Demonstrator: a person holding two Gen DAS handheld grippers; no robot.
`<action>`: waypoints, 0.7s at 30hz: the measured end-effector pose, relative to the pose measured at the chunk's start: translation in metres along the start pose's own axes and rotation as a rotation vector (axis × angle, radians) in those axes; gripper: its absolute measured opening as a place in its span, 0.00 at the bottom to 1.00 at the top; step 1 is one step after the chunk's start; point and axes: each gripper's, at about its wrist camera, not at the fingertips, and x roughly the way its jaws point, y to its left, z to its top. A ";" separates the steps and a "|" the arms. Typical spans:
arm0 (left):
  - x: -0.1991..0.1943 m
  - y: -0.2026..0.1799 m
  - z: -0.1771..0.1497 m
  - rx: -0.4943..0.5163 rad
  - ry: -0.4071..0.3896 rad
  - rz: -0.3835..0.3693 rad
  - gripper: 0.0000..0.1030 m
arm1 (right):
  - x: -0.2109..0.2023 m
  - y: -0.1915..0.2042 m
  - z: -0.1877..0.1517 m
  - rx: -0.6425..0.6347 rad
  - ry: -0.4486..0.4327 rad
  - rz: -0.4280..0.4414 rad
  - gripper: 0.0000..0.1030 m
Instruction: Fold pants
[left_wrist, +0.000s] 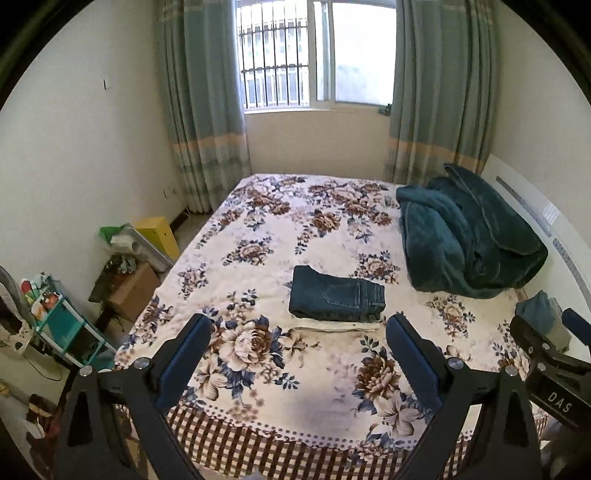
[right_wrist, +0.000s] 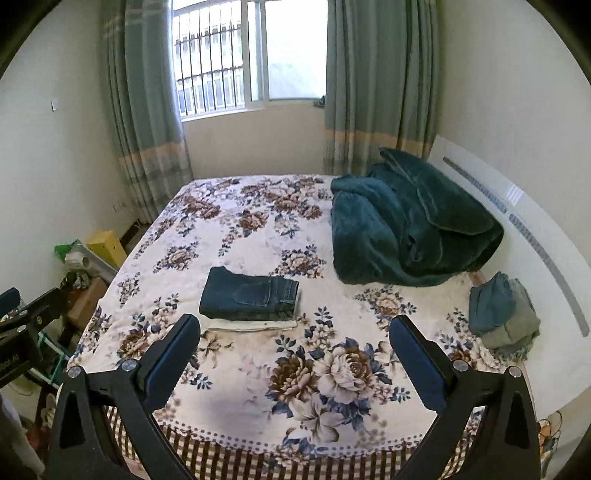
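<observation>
Folded dark denim pants (left_wrist: 337, 298) lying near the middle of the bed (left_wrist: 258, 221), squared into a compact rectangle, waistband and back pocket uppermost. Stacked directly on a folded white garment (left_wrist: 334, 326), whose pale edge pokes out along the near side. Same stack in the right wrist view: pants (right_wrist: 249, 294) over the white layer (right_wrist: 251, 324), on the floral bedspread.

Further right, by the white headboard (right_wrist: 517, 236), a second small pile of folded blue-grey clothes (right_wrist: 503, 314). Behind it, a bunched teal blanket (right_wrist: 410, 225) heaped against the headboard end. Beyond the bed, curtains and a barred window; on the floor at the left, boxes and clutter.

Left tool (left_wrist: 299, 347) spread wide, gripping nothing, hovering above the near part of the bed, short of the stack. Right tool (right_wrist: 295, 347) likewise fully apart and empty, level with its partner; its body also visible at the right edge of the left view (left_wrist: 546, 354).

Judging by the neat stack, folding looks finished or nearly so, with no unfolded pants in sight.

Risks from here: a low pass by either tool could catch the near edge of the stack and drag the top layers askew; a pinch taking only the upper denim layer could peel the fold open; soft bedding could let the stack slump under any push.
</observation>
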 end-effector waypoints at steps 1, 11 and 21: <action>-0.006 0.002 -0.001 -0.001 0.003 -0.007 0.94 | -0.009 0.000 0.000 0.005 -0.003 0.001 1.00; -0.024 0.008 -0.015 0.018 0.013 -0.029 0.94 | -0.065 0.006 -0.005 0.005 -0.044 -0.022 1.00; -0.025 0.013 -0.022 0.021 0.008 -0.008 1.00 | -0.061 0.011 -0.004 -0.005 -0.034 -0.028 1.00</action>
